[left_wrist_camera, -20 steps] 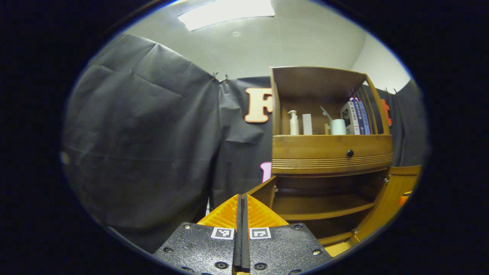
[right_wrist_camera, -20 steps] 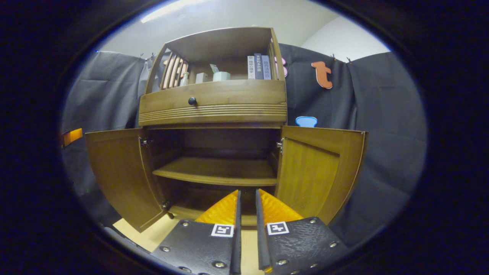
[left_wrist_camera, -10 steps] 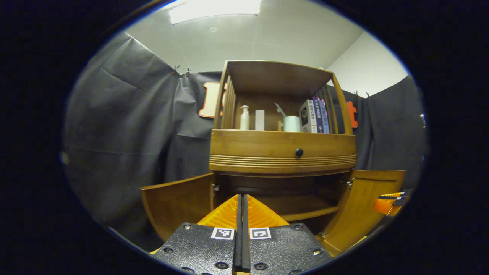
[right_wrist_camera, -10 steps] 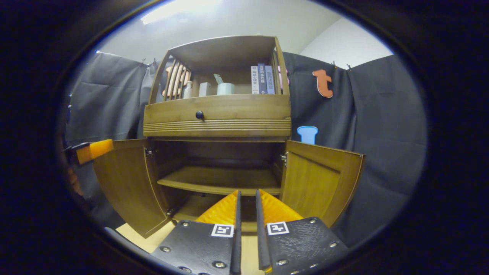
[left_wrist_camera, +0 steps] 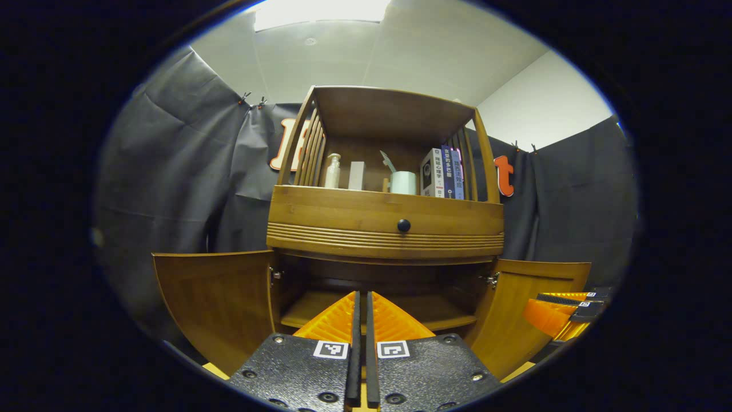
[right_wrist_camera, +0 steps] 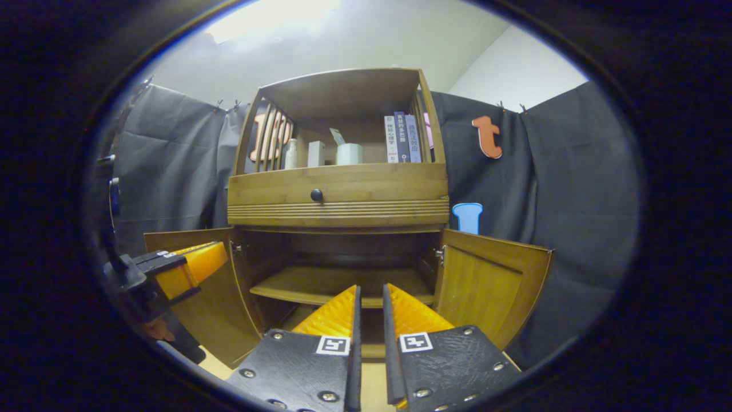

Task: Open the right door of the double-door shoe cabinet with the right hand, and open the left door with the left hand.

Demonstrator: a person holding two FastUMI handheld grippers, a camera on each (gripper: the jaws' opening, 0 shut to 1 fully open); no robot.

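Observation:
The wooden shoe cabinet (left_wrist_camera: pixel 343 214) (right_wrist_camera: pixel 366 191) stands in front of both grippers with both lower doors swung wide. In the left gripper view the left door (left_wrist_camera: pixel 214 297) hangs open at the left and the right door (left_wrist_camera: pixel 529 320) at the right. My left gripper (left_wrist_camera: pixel 361 293) points at the open compartment, shut and holding nothing. In the right gripper view my right gripper (right_wrist_camera: pixel 369 286) also faces the inner shelf (right_wrist_camera: pixel 326 286), its fingers a narrow gap apart and empty. The left gripper (right_wrist_camera: pixel 183 272) hangs before the left door (right_wrist_camera: pixel 220 326); the right door (right_wrist_camera: pixel 492 286) stands free.
A drawer with a dark knob (left_wrist_camera: pixel 404 225) sits above the doors. The top shelf holds a bottle (left_wrist_camera: pixel 332 170), a cup (left_wrist_camera: pixel 404 182) and books (left_wrist_camera: pixel 443 173). Black cloth walls surround the cabinet. Pale floor (right_wrist_camera: pixel 372 380) shows below it.
The left gripper view has swung from the cloth wall round to face the cabinet squarely. The right gripper has drawn back slightly, and the left gripper has come further into its view.

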